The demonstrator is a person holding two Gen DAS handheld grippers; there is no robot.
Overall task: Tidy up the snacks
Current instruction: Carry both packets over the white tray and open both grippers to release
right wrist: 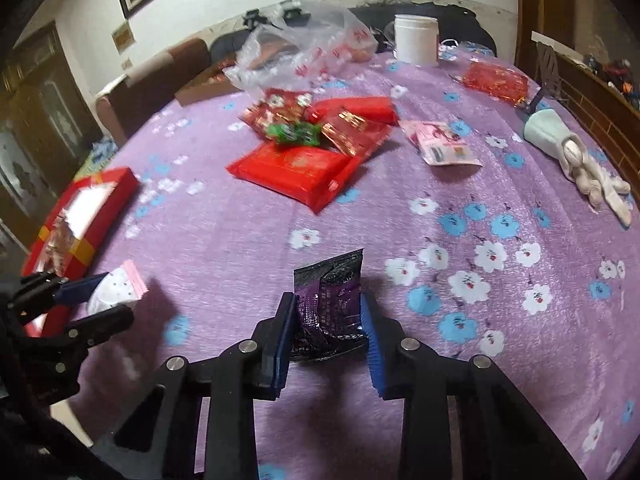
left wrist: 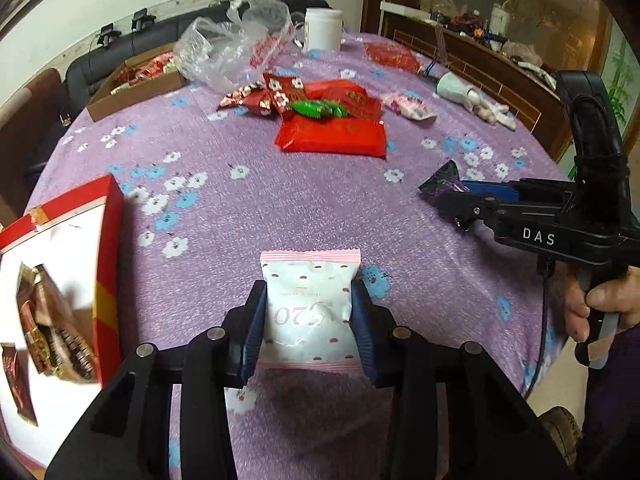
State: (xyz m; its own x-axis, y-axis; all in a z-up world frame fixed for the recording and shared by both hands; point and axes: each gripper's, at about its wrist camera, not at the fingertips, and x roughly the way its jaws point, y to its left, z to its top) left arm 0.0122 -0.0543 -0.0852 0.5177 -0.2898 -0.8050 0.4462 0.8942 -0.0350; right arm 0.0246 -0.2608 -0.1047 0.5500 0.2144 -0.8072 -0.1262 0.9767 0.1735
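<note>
The left gripper (left wrist: 310, 312) has its jaws closed on a white-and-pink snack packet (left wrist: 310, 304), pinched across its width so the packet's long axis runs forward along the fingers, its crimped pink edge pointing away. It hangs above the purple flowered cloth of the counter (left wrist: 224, 208), with the open red box (left wrist: 108, 248) just to the left of the jaws. That box already holds a few brown wrappers, so it looks like the likely drop point, and the left hand is plainly the nearer one: a short sideways swing would probably bring the packet over the rim.

The right gripper (right wrist: 328, 320) has its jaws shut on a dark purple packet (right wrist: 328, 304), crumpled and standing roughly upright between the blue pads. From here the red box lies far to the left, beyond the other gripper, so this hand has farther to travel.

Mid-counter sits a loose heap of red packets (right wrist: 296, 168) with a green sweet (right wrist: 294, 132) on top, and a pink packet (right wrist: 440, 144) to its right. Farther back are a cardboard tray (left wrist: 136, 88), a clear plastic bag (left wrist: 236, 44) and a white jar (left wrist: 323, 28); a pale figurine (right wrist: 568, 152) lies at the right edge, and a dark sofa and wooden furniture stand behind
</note>
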